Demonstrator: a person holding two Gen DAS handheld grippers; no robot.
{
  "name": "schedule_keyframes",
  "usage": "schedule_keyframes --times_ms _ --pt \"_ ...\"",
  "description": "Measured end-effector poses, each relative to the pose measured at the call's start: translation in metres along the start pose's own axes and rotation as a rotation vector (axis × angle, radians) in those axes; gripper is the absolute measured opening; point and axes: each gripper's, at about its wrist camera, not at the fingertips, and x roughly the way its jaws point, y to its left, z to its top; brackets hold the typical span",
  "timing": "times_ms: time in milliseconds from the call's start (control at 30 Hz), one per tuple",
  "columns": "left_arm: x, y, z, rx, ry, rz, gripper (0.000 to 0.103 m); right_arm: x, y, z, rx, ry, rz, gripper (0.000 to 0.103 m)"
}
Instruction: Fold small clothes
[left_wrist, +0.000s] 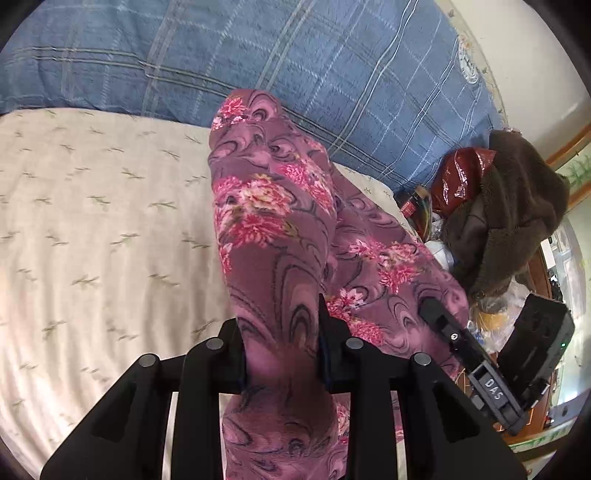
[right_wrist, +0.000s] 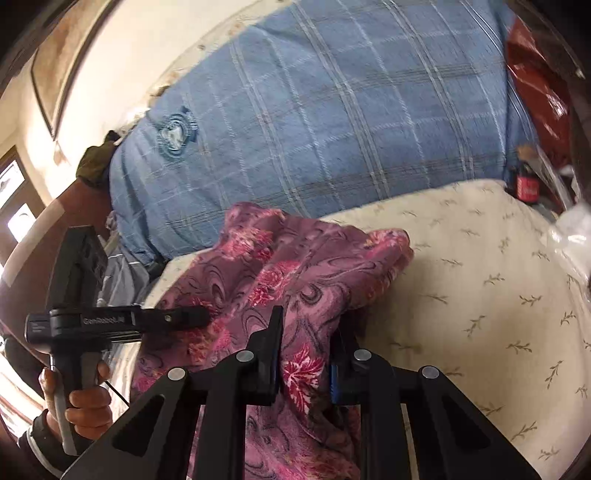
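Both wrist cameras looked forward along their fingers, close above the bed (left_wrist: 92, 221). Each faced the blue plaid pillow (right_wrist: 332, 110) at the bed's far edge. Both views shared the floral garment (left_wrist: 273, 221), pillow and cream sheet; each showed the opposite gripper.

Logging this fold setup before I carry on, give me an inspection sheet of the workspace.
Surface: cream sheet with a leaf print.
Job's things: floral garment, bunched and lifted.
Clutter: red bag, brown fleece, blue plaid pillow.
Grippers: left gripper and right gripper each shut on the garment.
Cables: thin black lead below the left hand.
Surroundings: cream wall; window at the frame's left edge.
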Motion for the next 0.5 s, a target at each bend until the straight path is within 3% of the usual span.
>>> schedule_keyframes --times_ms 200,267,400,500 --pt "-0.046 0.033 -0.019 -0.027 -0.045 0.031 0.025 0.018 0.026 -0.016 0.048 0.043 0.088 0.019" --pt "-0.047 0.054 -0.024 -0.070 -0.035 0.048 0.025 0.037 0.028 -0.026 0.067 0.084 0.065 0.028" --pt "-0.023 0.097 -0.035 -0.192 0.044 0.059 0.025 0.073 0.012 -0.046 0.054 0.173 -0.092 0.030" --pt "-0.020 0.111 -0.041 -0.211 0.041 0.010 0.026 0.077 -0.012 -0.063 0.215 0.224 0.105 0.036"
